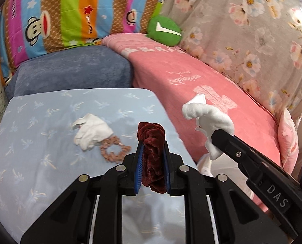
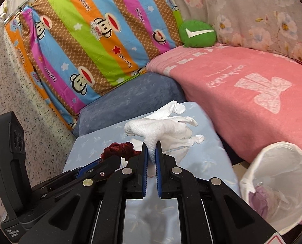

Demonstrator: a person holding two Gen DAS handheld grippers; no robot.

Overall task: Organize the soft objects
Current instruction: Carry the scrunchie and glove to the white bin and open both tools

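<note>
My left gripper (image 1: 152, 142) is shut on a dark red velvet scrunchie (image 1: 152, 154), held above the pale blue cloth (image 1: 39, 142). That scrunchie (image 2: 118, 148) also shows at the lower left of the right wrist view, in the left gripper (image 2: 108, 159). My right gripper (image 2: 151, 145) is shut on a white glove (image 2: 161, 129), lifted off the cloth. In the left wrist view the same glove (image 1: 208, 116) hangs from the right gripper (image 1: 215, 137) over the pink blanket's edge. A second white glove (image 1: 91, 132) and a light brown scrunchie (image 1: 114, 149) lie together on the blue cloth.
A white bin (image 2: 279, 183) lined with a plastic bag stands at the lower right beside the pink blanket (image 2: 242, 93). A blue-grey pillow (image 1: 69, 71), a striped monkey-print cushion (image 1: 59, 14), a green round plush (image 1: 164, 30) and a floral quilt (image 1: 252, 30) lie behind.
</note>
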